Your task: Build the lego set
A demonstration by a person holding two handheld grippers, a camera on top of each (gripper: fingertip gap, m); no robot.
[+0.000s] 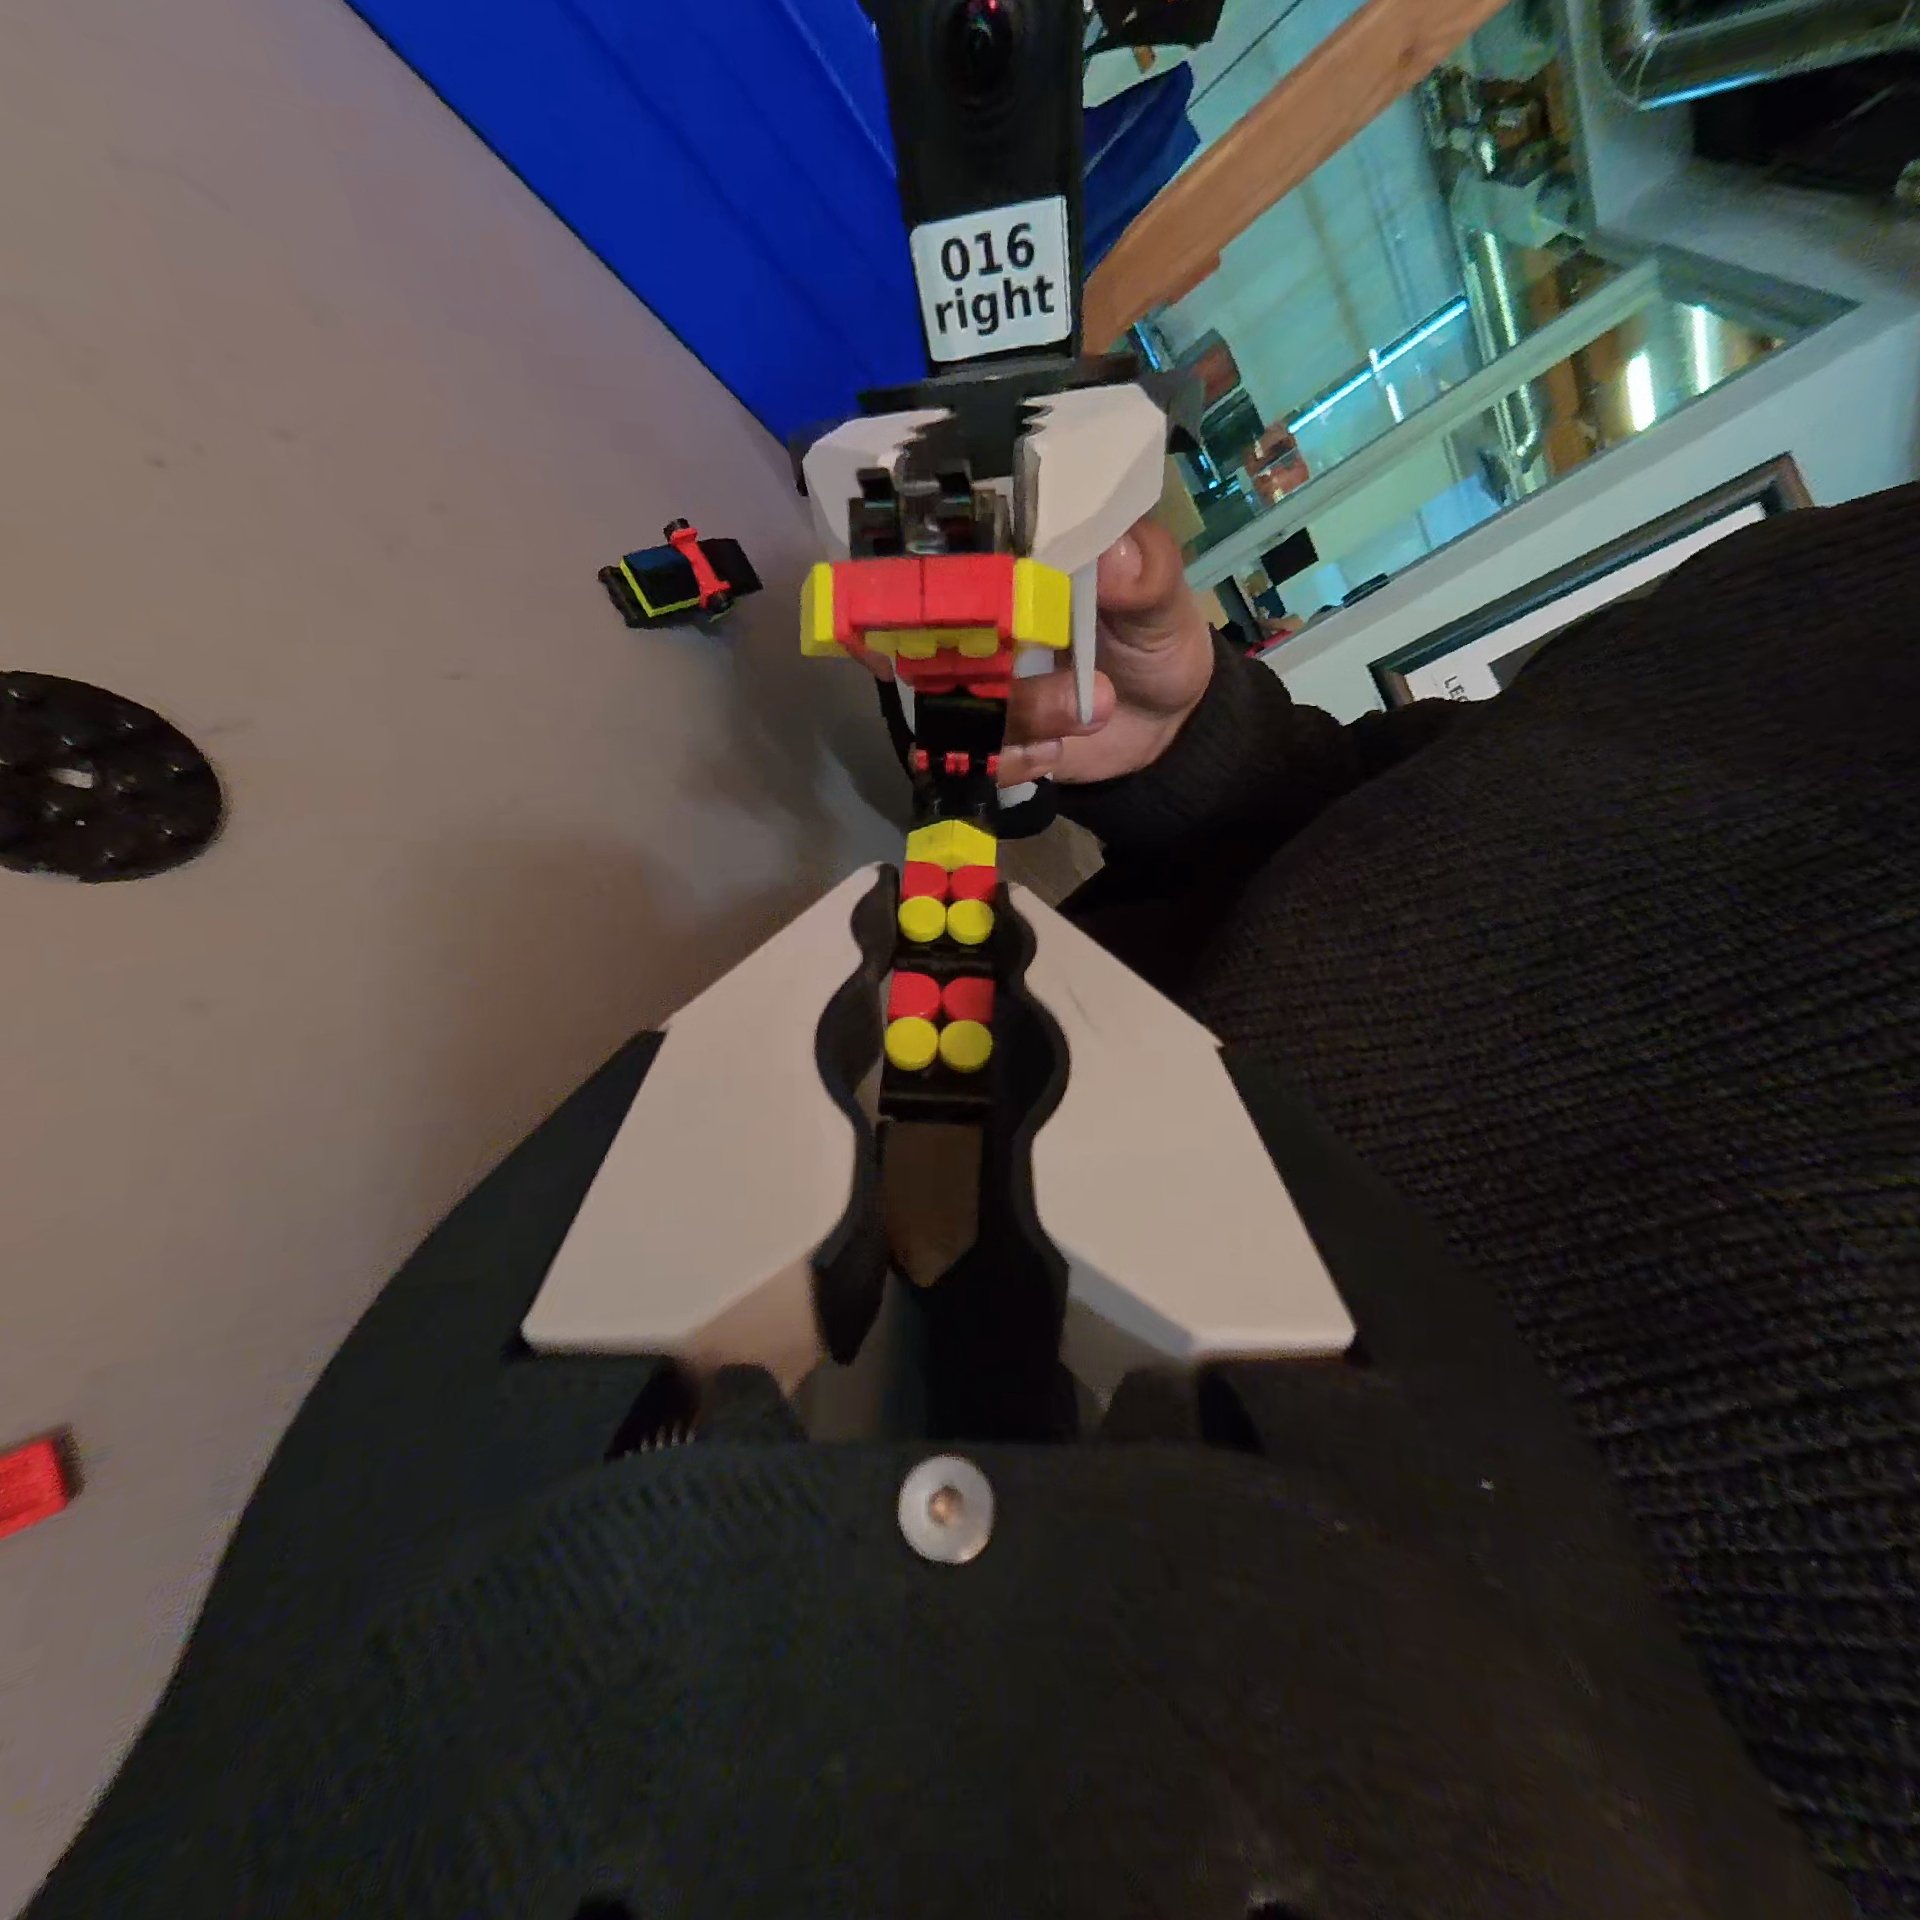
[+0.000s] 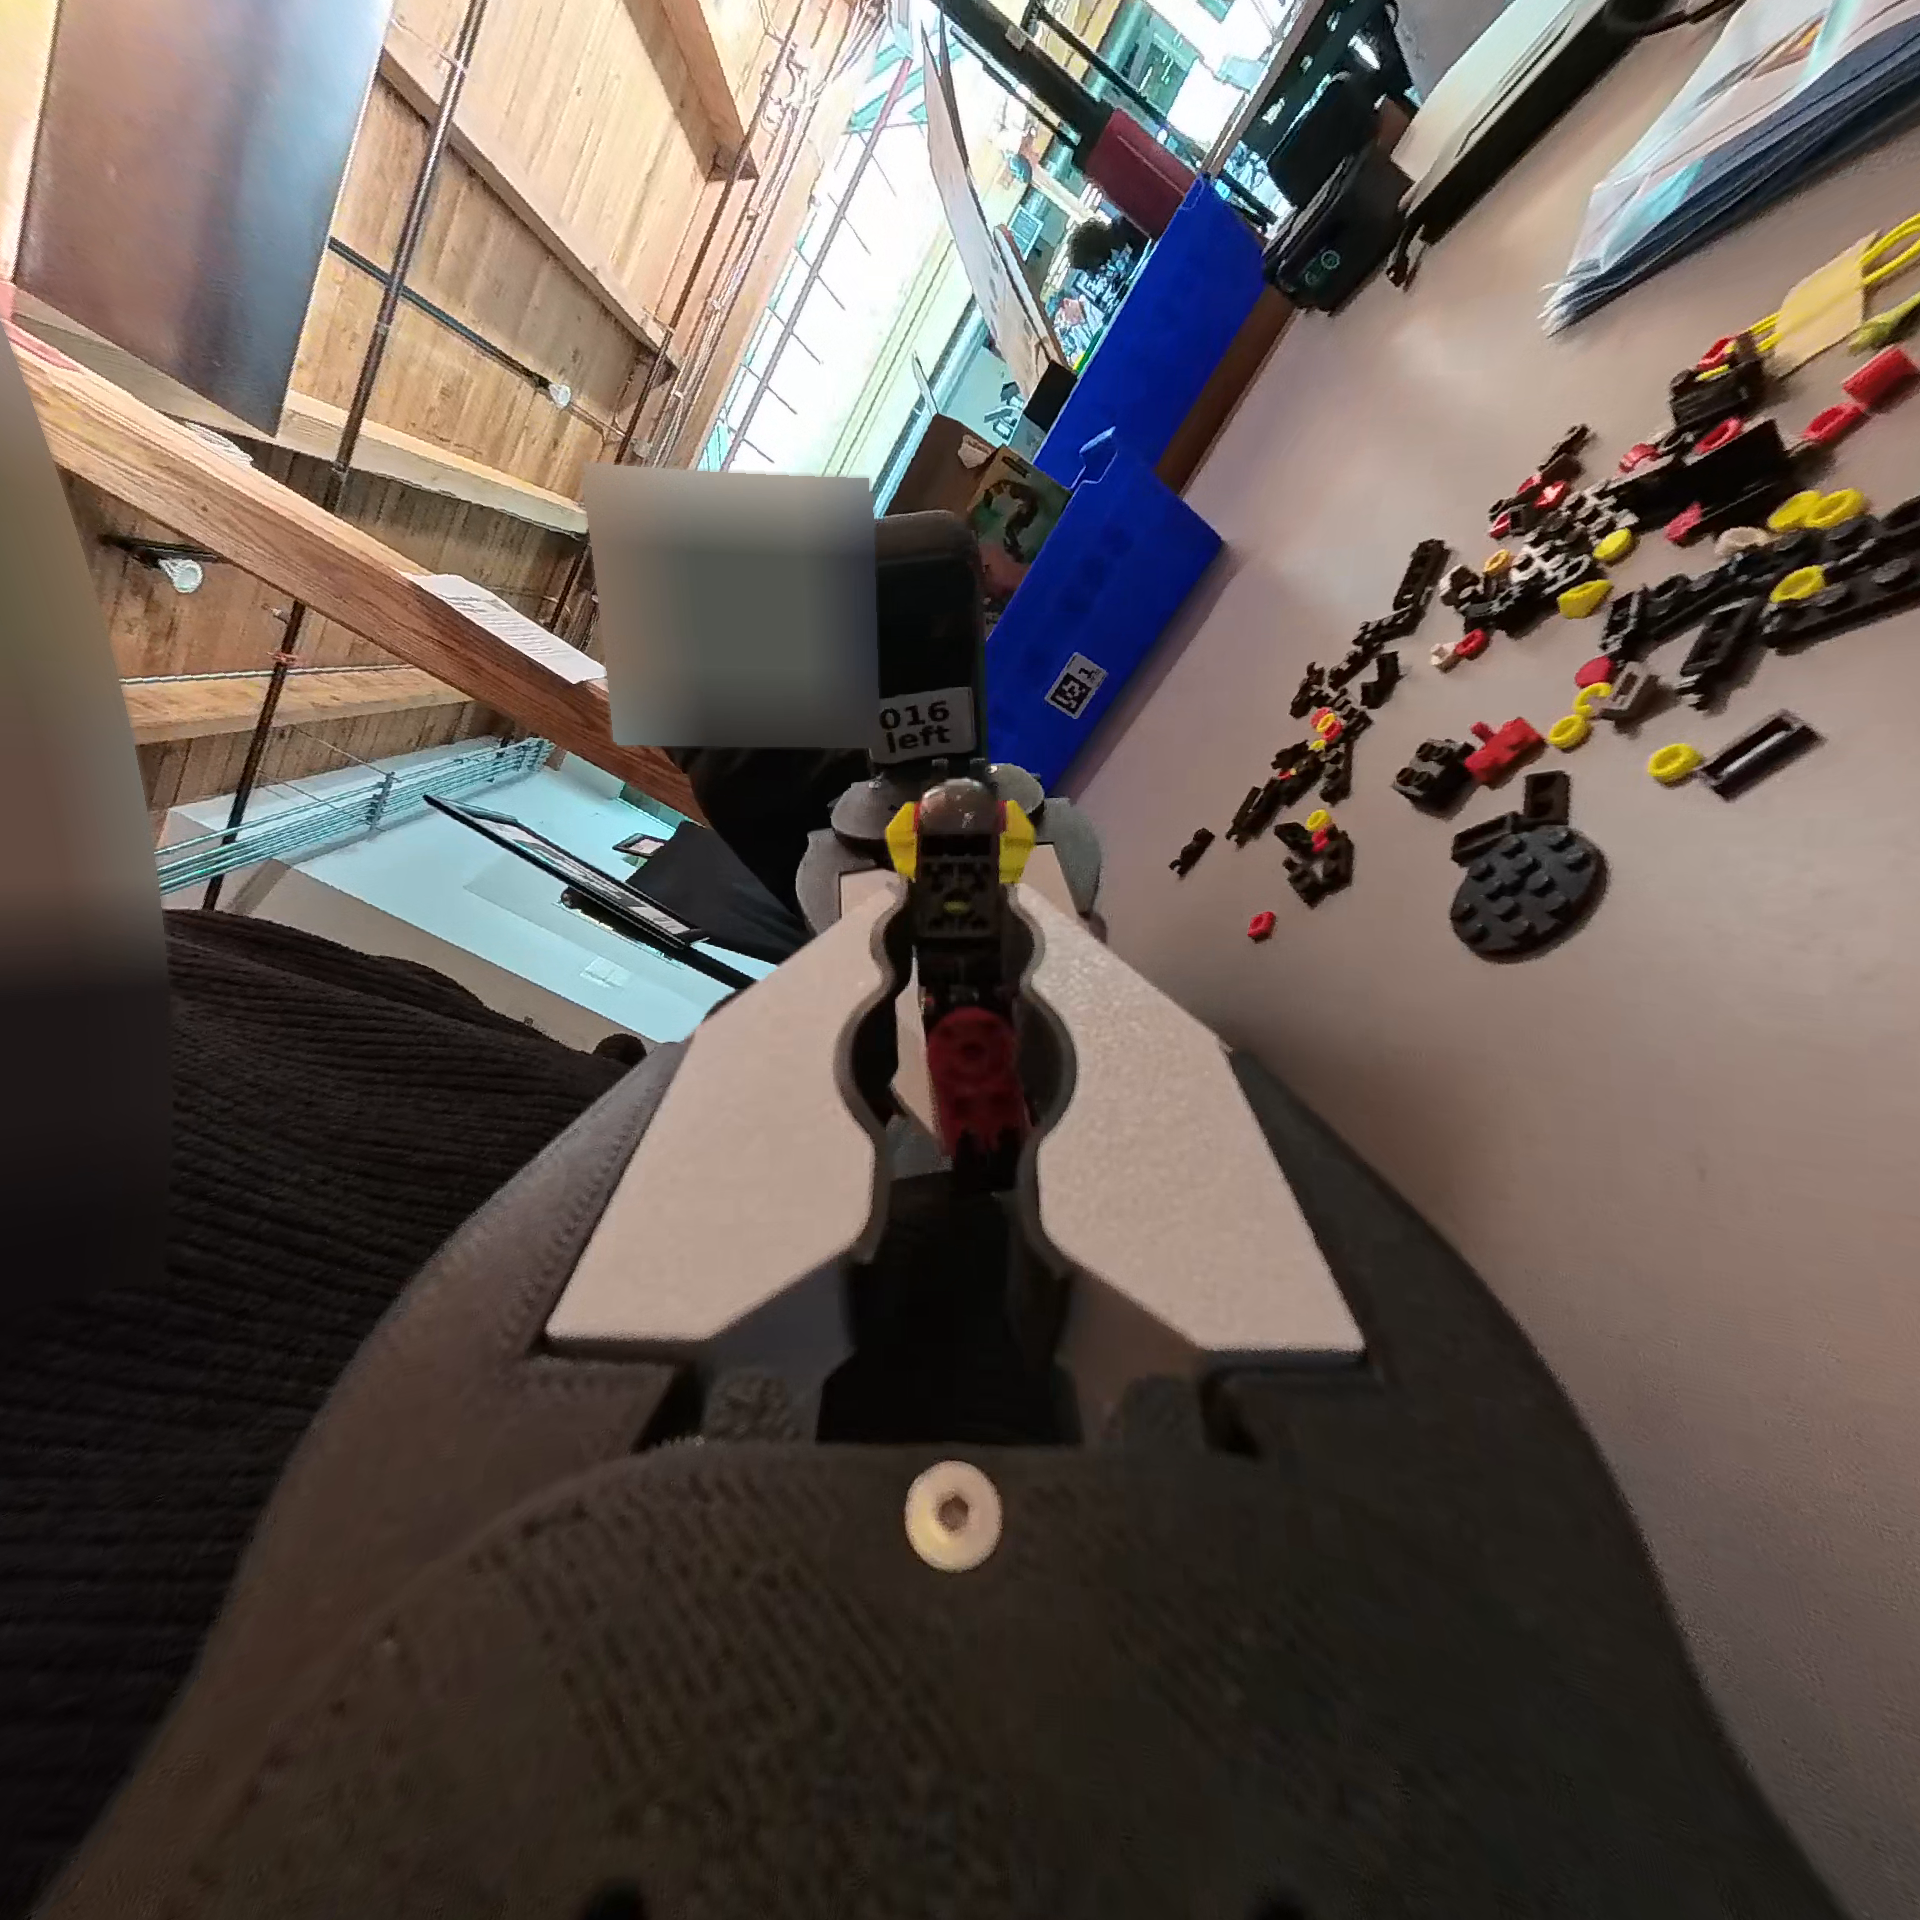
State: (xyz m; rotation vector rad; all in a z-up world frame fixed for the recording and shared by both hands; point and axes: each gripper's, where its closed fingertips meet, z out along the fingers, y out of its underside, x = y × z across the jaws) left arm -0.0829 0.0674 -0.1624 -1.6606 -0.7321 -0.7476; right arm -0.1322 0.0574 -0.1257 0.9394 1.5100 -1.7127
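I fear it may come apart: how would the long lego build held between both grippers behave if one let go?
The lego build looks thin, with a narrow joint midway, so it would probably sag or snap there. The left gripper grips only its end, so leverage seems high. Likely light.

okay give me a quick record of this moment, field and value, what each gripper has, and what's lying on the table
left gripper: shut on the lego assembly, at its end with red and yellow round studs
right gripper: shut on the far end of the same assembly, seen end-on
assembly position: lifted off the table, spanning both grippers
loose bricks: black, red and yellow, scattered on the table
round black plate: flat on the table beside the bricks
small sub-build: black, yellow and red, lying apart on the table
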